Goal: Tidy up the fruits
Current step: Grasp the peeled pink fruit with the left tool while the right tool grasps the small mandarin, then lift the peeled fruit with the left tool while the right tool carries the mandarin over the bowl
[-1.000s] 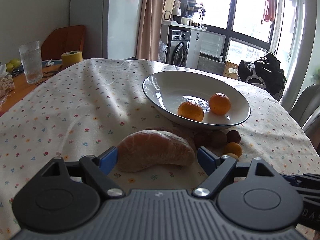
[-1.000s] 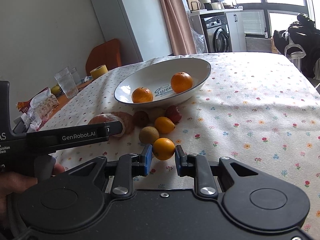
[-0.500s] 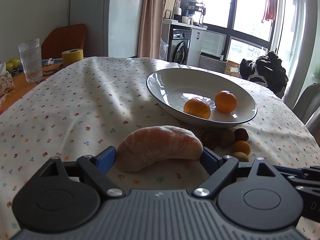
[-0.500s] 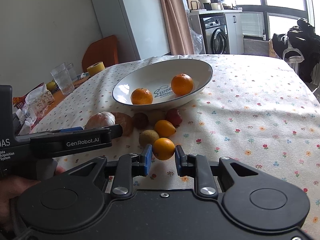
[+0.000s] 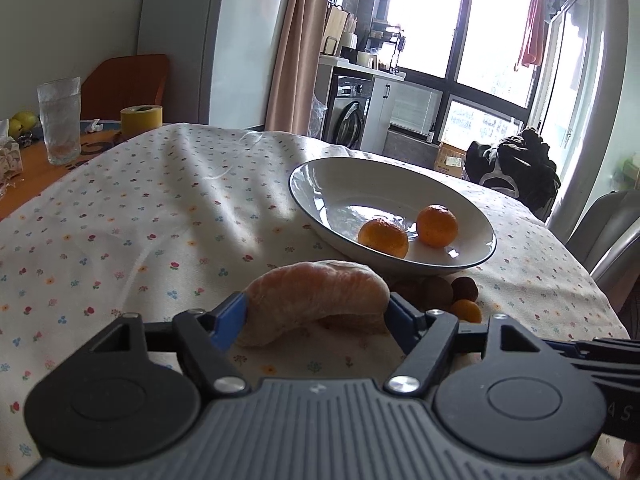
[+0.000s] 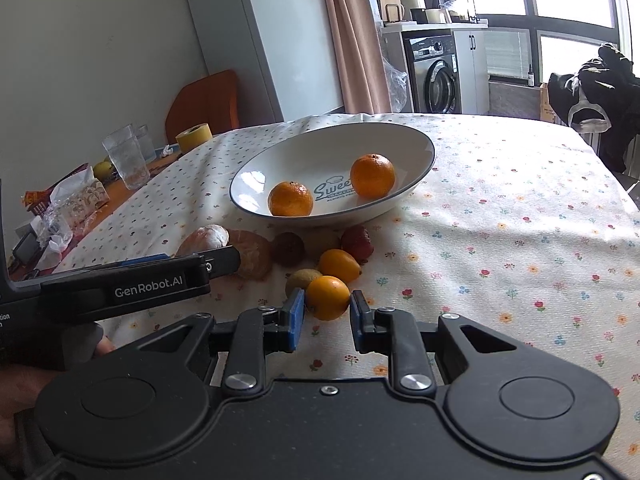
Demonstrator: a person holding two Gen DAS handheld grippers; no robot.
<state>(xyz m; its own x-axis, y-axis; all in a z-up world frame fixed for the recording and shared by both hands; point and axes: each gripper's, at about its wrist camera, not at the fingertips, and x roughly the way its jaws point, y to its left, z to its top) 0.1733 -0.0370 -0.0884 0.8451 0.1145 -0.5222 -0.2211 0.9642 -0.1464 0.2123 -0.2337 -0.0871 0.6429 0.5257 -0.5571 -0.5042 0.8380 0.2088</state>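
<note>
The left gripper (image 5: 316,316) hides part of the fruit pile; its jaws pinch a peeled segment (image 5: 316,298) end to end, long axis crosswise, lifted near the bowl (image 5: 320,184). The right gripper (image 6: 326,314) clasps a small orange (image 6: 327,297) (2 more in the bowl). Open cloth (image 6: 520,220) lies rightward.

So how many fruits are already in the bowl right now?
2. Both are mandarins in the white bowl: one toward its left, the other right of the printed lettering. Nothing else shows inside.
</note>
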